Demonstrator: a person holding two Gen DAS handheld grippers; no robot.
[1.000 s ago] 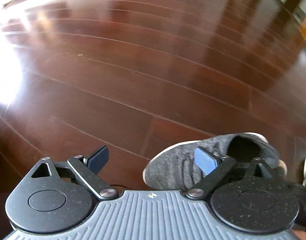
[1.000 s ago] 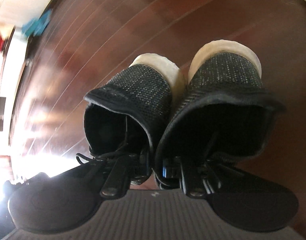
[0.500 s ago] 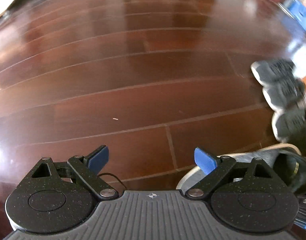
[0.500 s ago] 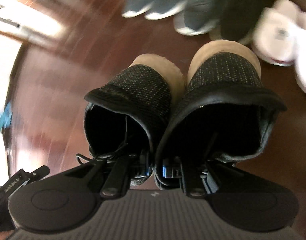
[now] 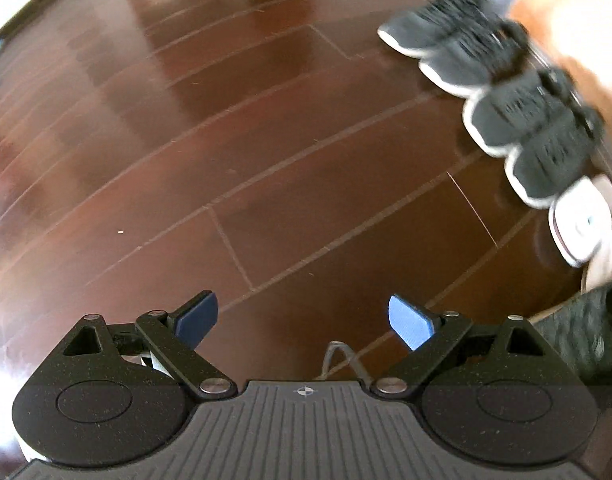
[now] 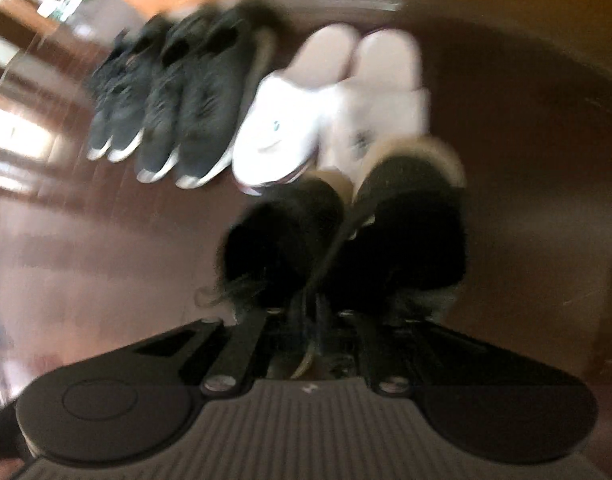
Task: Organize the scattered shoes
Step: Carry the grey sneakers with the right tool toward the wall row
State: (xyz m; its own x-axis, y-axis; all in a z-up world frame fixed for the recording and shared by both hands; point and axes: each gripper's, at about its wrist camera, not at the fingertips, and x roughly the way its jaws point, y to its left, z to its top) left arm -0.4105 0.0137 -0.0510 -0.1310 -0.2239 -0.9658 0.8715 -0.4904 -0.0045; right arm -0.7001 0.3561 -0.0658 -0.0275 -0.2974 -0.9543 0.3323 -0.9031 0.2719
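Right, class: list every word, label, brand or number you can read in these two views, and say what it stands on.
No text can be read in either view.
White fabric slippers: small dark marks, too blurred to read.
Left tongs: a crosshair symbol on the ribbed grey body, no lettering.

My left wrist camera has swung round: a second ago a single grey knit sneaker with a white sole lay right behind the blue pads, and now only a sliver of grey knit shoe [image 5: 585, 336] shows at the lower right edge. A row of four dark grey sneakers with white soles [image 5: 501, 92], then white slippers [image 5: 581, 228], has come into view along the right side. On my right wrist camera, bare dark red wooden floor [image 6: 106, 248] lay beyond the pair of black knit shoes with cream soles [image 6: 345, 240]; now the same row, dark sneakers and white slippers, lies just beyond their toes, and everything has gone blurred.
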